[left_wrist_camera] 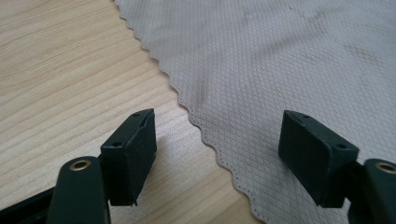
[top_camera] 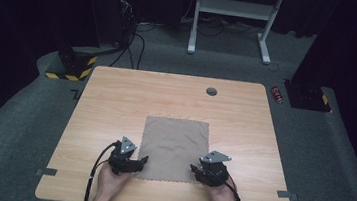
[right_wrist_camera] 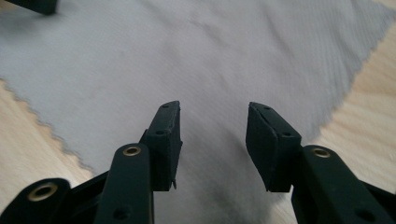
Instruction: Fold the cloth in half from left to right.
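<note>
cloth [top_camera: 174,149]: grey-brown square with scalloped edges, flat on the near middle of the table [top_camera: 116,104]
left gripper [top_camera: 143,161]: at the cloth's near left corner, jaws wide apart astride its edge, gripping nothing
right gripper [top_camera: 194,169]: at the near right corner, jaws partly apart above the cloth, holding nothing

No legible text, label, brand or number is to be found on anything in the pictures. A dark mark is seen on the floor [top_camera: 29,115] just beside the far left corner of the table [top_camera: 117,94], but it cannot be read. Yellow-and-black hazard stripes are carried by a base [top_camera: 72,66] on the floor there.
</note>
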Demonstrator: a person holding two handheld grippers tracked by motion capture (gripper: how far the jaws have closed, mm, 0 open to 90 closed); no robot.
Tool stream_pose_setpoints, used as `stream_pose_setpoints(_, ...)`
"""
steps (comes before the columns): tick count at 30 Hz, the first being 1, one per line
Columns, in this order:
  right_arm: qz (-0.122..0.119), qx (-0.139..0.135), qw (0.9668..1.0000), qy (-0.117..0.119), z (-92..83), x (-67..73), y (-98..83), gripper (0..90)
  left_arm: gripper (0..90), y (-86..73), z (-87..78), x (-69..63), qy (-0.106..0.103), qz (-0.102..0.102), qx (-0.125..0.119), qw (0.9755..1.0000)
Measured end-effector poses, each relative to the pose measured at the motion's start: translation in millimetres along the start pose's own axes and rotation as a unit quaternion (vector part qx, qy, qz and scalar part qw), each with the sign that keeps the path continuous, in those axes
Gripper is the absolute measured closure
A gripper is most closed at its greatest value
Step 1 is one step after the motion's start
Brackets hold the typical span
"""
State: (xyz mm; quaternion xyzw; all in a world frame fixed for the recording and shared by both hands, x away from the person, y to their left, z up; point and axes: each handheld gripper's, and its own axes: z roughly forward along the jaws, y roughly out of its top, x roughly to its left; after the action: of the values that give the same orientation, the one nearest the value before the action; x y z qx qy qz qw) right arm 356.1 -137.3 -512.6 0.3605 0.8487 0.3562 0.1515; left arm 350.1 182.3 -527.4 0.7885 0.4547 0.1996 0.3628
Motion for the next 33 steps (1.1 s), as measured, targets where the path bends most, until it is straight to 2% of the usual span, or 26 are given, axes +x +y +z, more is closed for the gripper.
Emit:
stream_pose_setpoints(2, -0.016, -0.004, 0.9998, 0.006, 0.9, 8.7, 9.2, 56.5, 30.1, -0.5, -0.7, 1.7, -0.006, -0.009, -0.004, 0.9999)
stream_pose_setpoints(4, -0.021, -0.005, 0.9997, 0.010, 2.2, 11.5, 12.0, 56.6, 30.4, -0.5, -2.0, 5.8, -0.017, -0.022, -0.006, 0.9996)
stream_pose_setpoints(6, -0.029, -0.005, 0.9994, 0.019, 5.0, 18.3, 17.1, 56.8, 28.5, -0.4, -3.3, 9.1, -0.017, -0.033, -0.007, 0.9993)
stream_pose_setpoints(8, -0.041, -0.008, 0.9988, 0.027, 7.7, 25.2, 21.3, 57.0, 28.4, -0.2, -5.0, 11.5, -0.019, -0.035, -0.015, 0.9991)
stream_pose_setpoints(10, -0.057, -0.005, 0.9976, 0.039, 12.5, 35.1, 26.3, 57.6, 28.5, 1.0, -6.0, 16.6, -0.035, -0.048, -0.017, 0.9981)
stream_pose_setpoints(18, -0.070, -0.008, 0.9957, 0.060, 21.1, 48.3, 33.7, 58.4, 31.0, 15.1, -10.3, 27.0, -0.053, -0.048, -0.025, 0.9971)
stream_pose_setpoints(20, -0.072, -0.006, 0.9954, 0.063, 23.8, 51.4, 34.8, 58.6, 34.0, 19.3, -12.6, 30.3, -0.045, -0.044, -0.038, 0.9973)
stream_pose_setpoints(22, -0.079, -0.005, 0.9943, 0.071, 27.2, 56.5, 36.8, 59.1, 34.9, 23.5, -14.0, 34.8, -0.044, -0.050, -0.042, 0.9969)
stream_pose_setpoints(25, -0.083, -0.003, 0.9938, 0.075, 28.7, 60.0, 38.3, 59.3, 34.2, 29.7, -14.3, 41.0, -0.031, -0.053, -0.043, 0.9972)
stream_pose_setpoints(28, -0.089, -0.001, 0.9928, 0.080, 32.2, 64.4, 40.6, 59.4, 32.7, 37.5, -11.2, 45.1, -0.030, -0.052, -0.036, 0.9976)
stream_pose_setpoints(30, -0.091, -0.001, 0.9924, 0.083, 35.3, 68.7, 42.9, 59.1, 32.2, 41.5, -8.5, 46.8, -0.035, -0.056, -0.038, 0.9971)
stream_pose_setpoints(33, -0.092, -0.004, 0.9922, 0.084, 36.1, 71.8, 44.3, 58.8, 32.1, 48.4, -2.7, 50.3, -0.042, -0.056, -0.027, 0.9972)
